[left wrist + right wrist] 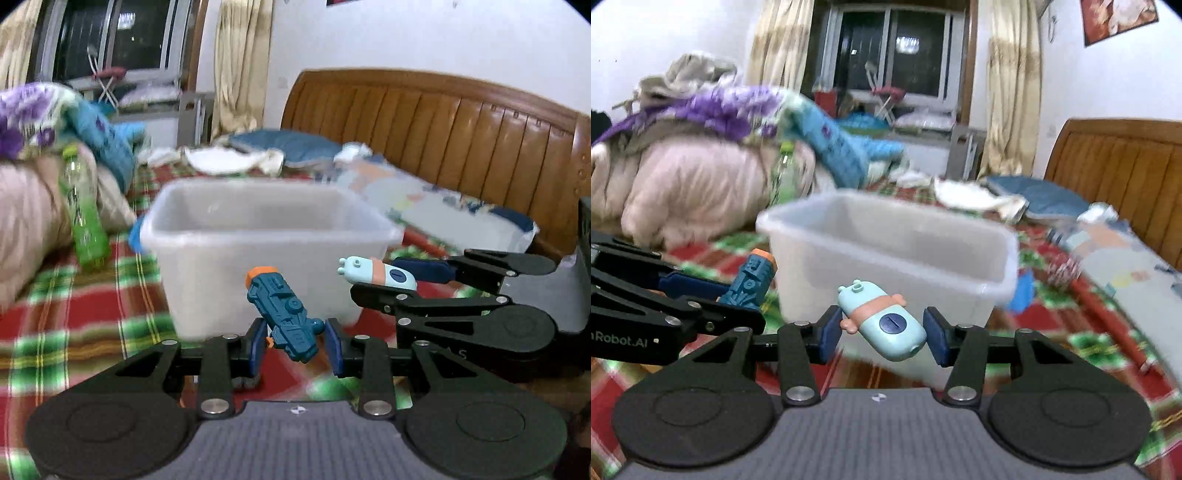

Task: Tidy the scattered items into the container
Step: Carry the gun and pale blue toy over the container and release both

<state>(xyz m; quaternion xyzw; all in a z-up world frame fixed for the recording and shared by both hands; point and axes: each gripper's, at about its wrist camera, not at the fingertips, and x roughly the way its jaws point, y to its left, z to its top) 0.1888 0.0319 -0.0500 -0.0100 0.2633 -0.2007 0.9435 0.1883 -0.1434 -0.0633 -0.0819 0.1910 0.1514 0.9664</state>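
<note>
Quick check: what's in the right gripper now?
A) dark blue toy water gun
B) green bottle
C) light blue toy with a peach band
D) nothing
C: in the right wrist view the right gripper is closed on the light blue toy; the dark blue toy water gun sits in the left gripper.
</note>
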